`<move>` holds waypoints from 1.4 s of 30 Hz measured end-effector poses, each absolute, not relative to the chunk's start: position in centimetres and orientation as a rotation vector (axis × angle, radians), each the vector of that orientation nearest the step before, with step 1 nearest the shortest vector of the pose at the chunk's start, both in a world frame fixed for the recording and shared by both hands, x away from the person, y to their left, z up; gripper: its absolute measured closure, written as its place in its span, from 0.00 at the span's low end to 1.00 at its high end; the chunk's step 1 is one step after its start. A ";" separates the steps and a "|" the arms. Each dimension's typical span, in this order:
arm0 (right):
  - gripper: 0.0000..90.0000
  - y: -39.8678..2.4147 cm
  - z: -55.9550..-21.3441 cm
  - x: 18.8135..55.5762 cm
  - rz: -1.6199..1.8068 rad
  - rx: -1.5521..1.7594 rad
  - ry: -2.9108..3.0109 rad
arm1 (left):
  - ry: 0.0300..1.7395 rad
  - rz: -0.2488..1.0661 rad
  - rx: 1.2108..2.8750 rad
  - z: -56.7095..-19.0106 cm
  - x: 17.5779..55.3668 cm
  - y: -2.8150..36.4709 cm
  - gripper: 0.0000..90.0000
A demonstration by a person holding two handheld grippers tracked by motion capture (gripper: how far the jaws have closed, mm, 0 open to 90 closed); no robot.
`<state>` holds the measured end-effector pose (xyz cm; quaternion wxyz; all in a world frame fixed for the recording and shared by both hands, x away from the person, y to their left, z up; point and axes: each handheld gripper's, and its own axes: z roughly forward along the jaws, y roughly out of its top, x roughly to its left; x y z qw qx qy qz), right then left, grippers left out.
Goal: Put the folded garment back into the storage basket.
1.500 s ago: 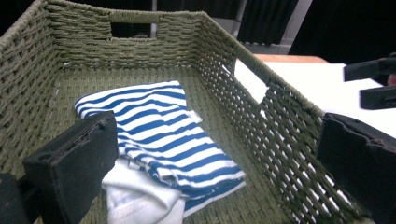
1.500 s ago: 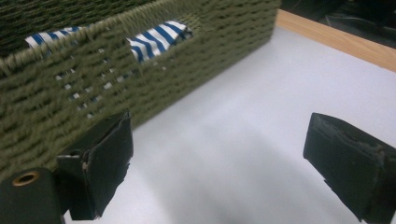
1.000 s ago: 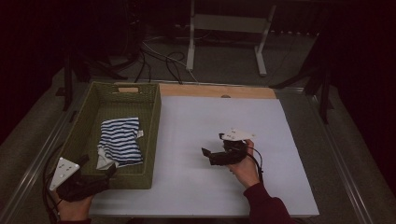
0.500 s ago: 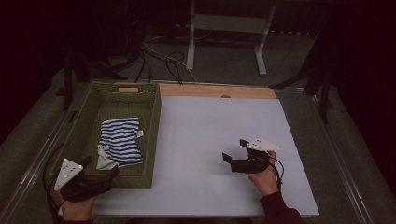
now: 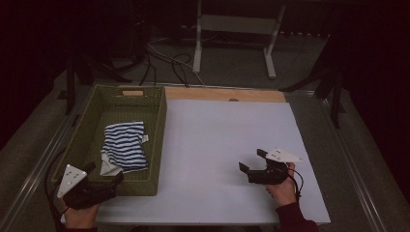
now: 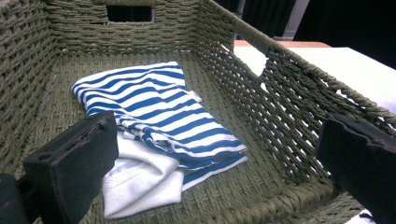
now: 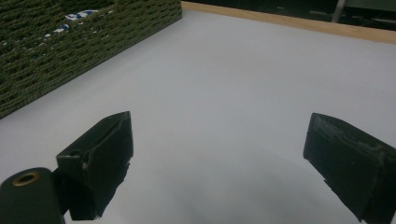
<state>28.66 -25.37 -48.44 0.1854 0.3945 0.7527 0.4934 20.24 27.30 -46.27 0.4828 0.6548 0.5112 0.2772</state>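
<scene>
Striped cloth (image 5: 125, 145) lying folded inside green woven basket (image 5: 157, 121) at left of white surface (image 5: 222, 140), partly covering white cloth (image 5: 107, 165) at its near end.

Left hand-held gripper (image 5: 104, 181) hovering at basket's near-left corner, jaws spread apart, gripping nothing.

Right hand-held gripper (image 5: 251, 162) hovering over near-right surface, well apart from basket, jaws apart, gripping nothing.

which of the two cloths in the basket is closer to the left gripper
The plain white cloth. It lies at the basket's near end, just ahead of the left gripper, partly under the blue-and-white striped cloth, which lies farther in.
</scene>
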 end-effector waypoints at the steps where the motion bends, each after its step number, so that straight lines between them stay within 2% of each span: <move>1: 0.09 -25.5 -48.5 28.6 1.394 1.107 2.119 | 1.244 0.676 1.596 -46.3 20.2 27.3 0.00; 23: 0.09 -29.2 -48.3 25.9 1.415 1.076 2.026 | 1.239 0.707 1.579 -46.5 20.2 27.1 0.00; 42: 0.09 -30.5 -48.1 24.9 1.446 1.062 1.955 | 1.239 0.728 1.564 -46.6 20.1 27.0 0.00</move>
